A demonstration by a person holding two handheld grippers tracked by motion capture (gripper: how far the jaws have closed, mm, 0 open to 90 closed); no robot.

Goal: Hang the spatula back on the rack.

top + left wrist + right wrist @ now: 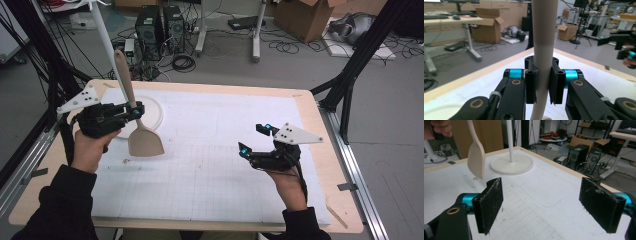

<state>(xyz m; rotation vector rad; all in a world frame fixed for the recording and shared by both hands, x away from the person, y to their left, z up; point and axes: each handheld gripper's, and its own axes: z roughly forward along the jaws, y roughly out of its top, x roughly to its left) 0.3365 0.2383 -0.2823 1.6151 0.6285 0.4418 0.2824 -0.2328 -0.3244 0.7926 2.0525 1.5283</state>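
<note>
A beige wooden spatula (135, 120) hangs upright above the left part of the counter (320, 165), blade down and clear of the white gridded mat (210, 170), its handle rising past the pole of a white round-based stand (152, 112) just behind it. The left hand-held gripper (134, 112) is clenched on the spatula's handle, which the left gripper view shows pinched between both black pads (530, 82). Well apart, over the right part of the mat, the right hand-held gripper (254, 139) is released, its jaws spread wide with nothing between them. In the right gripper view the spatula blade (476, 160) hangs near the stand's base (511, 165).
</note>
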